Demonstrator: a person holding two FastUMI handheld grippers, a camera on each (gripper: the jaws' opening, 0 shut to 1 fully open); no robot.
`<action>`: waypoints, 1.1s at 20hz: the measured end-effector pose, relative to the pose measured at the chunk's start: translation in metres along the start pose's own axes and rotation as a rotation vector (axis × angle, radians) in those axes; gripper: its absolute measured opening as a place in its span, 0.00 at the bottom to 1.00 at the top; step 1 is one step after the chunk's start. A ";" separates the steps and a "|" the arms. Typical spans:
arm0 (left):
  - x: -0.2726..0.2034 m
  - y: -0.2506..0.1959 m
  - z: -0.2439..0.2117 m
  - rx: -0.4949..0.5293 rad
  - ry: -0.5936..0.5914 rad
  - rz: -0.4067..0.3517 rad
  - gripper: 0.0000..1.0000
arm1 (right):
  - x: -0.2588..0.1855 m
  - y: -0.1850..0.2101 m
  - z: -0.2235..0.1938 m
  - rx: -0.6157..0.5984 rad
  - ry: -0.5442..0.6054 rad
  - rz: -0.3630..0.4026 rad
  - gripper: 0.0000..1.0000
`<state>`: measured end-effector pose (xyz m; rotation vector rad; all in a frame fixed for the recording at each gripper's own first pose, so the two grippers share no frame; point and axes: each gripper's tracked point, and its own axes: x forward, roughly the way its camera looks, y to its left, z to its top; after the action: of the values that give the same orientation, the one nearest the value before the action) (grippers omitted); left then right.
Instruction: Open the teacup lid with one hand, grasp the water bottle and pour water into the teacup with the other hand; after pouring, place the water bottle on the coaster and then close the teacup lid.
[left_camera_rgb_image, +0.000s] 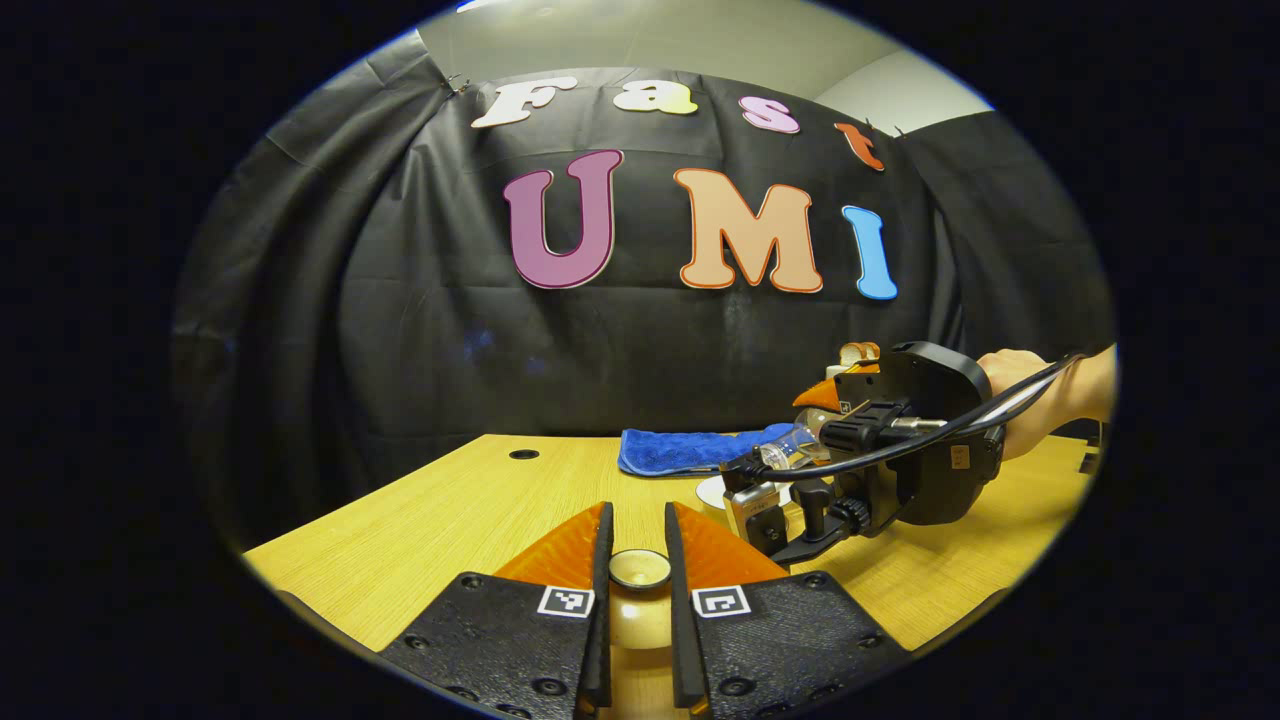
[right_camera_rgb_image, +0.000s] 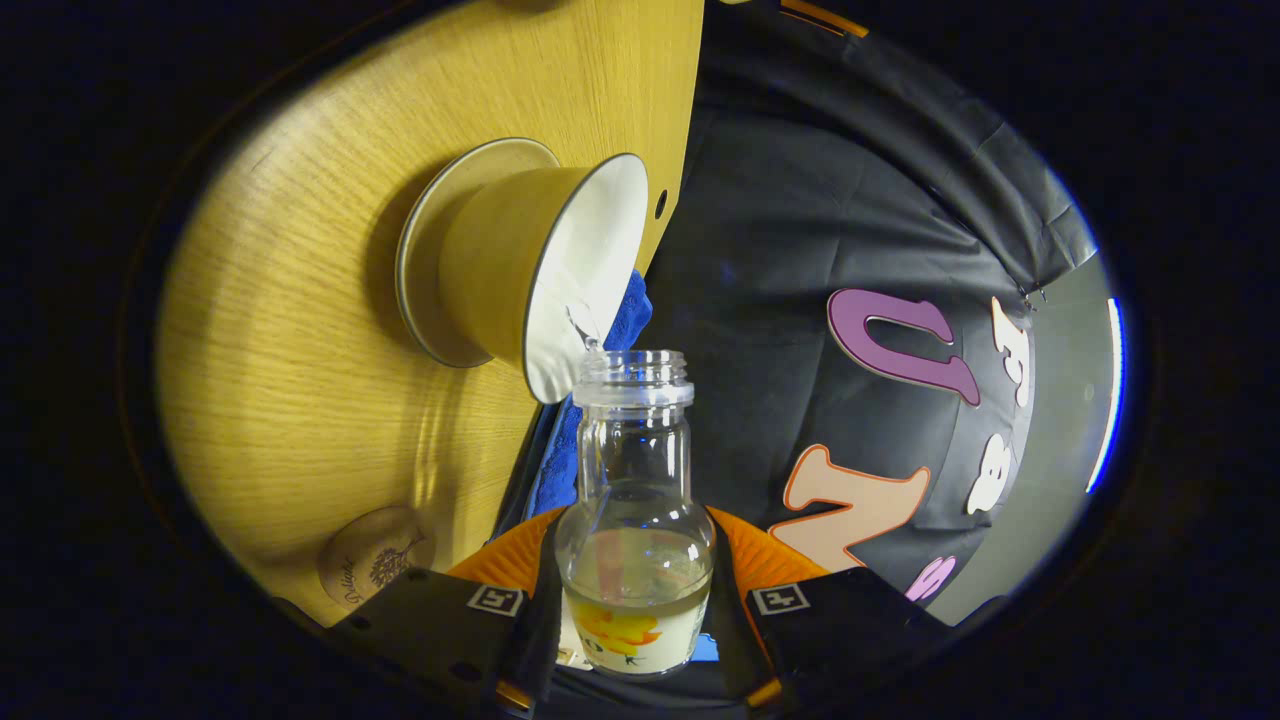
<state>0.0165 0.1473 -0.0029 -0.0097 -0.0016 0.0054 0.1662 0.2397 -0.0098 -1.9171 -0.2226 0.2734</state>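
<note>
The water bottle (right_camera_rgb_image: 637, 500) is sitting pinched between my right gripper (right_camera_rgb_image: 636, 600)'s two fingers, tipped over so its open threaded mouth is reaching the rim of the teacup (right_camera_rgb_image: 530, 270). It is clear, smooth glass with a narrow neck and rounded shoulders; a little water is pooling in its lower part above a yellow printed patch that I cannot make out. The teacup is a tan, flared vessel with a glossy white inside, standing on a pale round saucer (right_camera_rgb_image: 440, 200) on the light wood-grain table (right_camera_rgb_image: 260, 380). A thin thread of water seems to be crossing from the mouth to the rim, though it is hard to be sure. Near the table edge a round wooden coaster (right_camera_rgb_image: 375, 568) is lying, partly cut off by my finger. Behind the cup, a nubby blue towel (right_camera_rgb_image: 600, 400) is mostly hidden.

My left gripper (left_camera_rgb_image: 640, 560) is pressing both fingers on the teacup lid (left_camera_rgb_image: 640, 585)'s small round knob, its glossy tan dome showing just below.
</note>
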 end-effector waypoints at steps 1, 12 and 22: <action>0.000 0.000 -0.001 0.000 0.000 0.000 0.21 | 0.000 -0.002 0.001 -0.011 -0.003 -0.005 0.68; 0.000 0.000 0.000 -0.001 0.001 0.001 0.21 | 0.002 -0.025 0.005 -0.182 -0.028 -0.061 0.68; 0.000 0.000 0.000 0.000 0.000 0.001 0.21 | 0.003 -0.025 0.005 -0.200 -0.036 -0.060 0.68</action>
<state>0.0165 0.1474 -0.0028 -0.0101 -0.0014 0.0065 0.1668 0.2540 0.0113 -2.0998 -0.3415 0.2533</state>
